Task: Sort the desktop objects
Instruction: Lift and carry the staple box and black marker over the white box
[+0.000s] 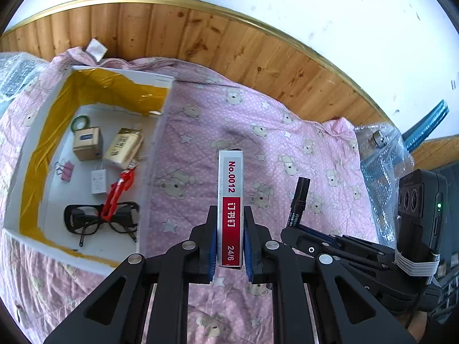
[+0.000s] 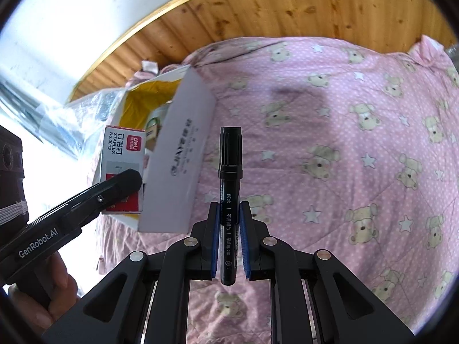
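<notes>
My left gripper (image 1: 230, 246) is shut on a white and red staples box (image 1: 230, 197), held upright above the pink bear-print blanket (image 1: 287, 149). The same staples box (image 2: 122, 169) shows in the right wrist view beside the white cardboard box (image 2: 178, 166). My right gripper (image 2: 229, 243) is shut on a black marker (image 2: 230, 172), cap pointing away. That marker (image 1: 298, 200) appears in the left wrist view just right of the staples box. The open white box (image 1: 31, 149) with yellow lining lies to the left.
Inside the box lie black glasses (image 1: 100, 220), a red tool (image 1: 117, 192), a white charger (image 1: 98, 182), a pink binder clip (image 1: 64, 167), two small cartons (image 1: 87, 143) and a green tape roll (image 1: 80, 122). Bubble wrap (image 1: 381, 160) sits at the right; a wooden board (image 1: 229, 48) runs behind.
</notes>
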Demonstrator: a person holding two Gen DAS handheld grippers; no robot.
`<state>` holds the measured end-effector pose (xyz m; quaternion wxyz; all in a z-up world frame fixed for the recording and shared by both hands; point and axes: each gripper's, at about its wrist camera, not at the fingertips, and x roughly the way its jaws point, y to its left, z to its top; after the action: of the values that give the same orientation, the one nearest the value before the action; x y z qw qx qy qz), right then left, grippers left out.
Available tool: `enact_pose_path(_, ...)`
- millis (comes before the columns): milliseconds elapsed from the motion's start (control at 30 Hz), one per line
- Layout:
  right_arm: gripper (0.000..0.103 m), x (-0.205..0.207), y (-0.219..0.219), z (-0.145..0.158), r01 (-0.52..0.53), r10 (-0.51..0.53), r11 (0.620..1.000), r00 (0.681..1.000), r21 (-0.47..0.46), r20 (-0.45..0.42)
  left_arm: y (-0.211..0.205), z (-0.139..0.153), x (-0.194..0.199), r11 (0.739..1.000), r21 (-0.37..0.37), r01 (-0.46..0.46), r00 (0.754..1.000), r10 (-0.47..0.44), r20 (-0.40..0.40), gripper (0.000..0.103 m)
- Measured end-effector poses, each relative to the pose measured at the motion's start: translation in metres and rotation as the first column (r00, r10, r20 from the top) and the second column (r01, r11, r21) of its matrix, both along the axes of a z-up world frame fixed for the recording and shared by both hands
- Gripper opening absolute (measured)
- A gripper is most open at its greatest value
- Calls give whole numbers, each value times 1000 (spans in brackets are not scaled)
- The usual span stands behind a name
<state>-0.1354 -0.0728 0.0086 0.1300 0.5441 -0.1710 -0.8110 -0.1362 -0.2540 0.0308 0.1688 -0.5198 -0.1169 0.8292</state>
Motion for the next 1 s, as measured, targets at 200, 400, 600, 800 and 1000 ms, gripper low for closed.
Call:
enact_pose_path(200, 13, 1, -23, 7, -51, 51, 999, 999, 12, -11, -27, 3, 12, 998, 16, -56, 998, 56, -9, 16)
enact_pose_path(400, 13, -2, -47, 14, -99, 99, 995, 995, 15, -19, -53, -2, 24, 993, 28, -114, 993, 114, 2, 16)
enact_pose_path(600, 14, -8, -75, 18, -159, 159, 987, 987, 16, -25, -86, -5, 31, 981, 49, -189, 982, 189, 7, 16)
enact_pose_path(800, 13, -24, -104, 29, -210, 210, 978, 977, 13, -48, -131, -9, 26, 954, 80, -289, 957, 288, 23, 16)
enact_pose_path(1000, 13, -46, -135, 34, -248, 248, 969, 967, 5, -57, -164, -15, 12, 934, 82, -349, 937, 347, 36, 16)
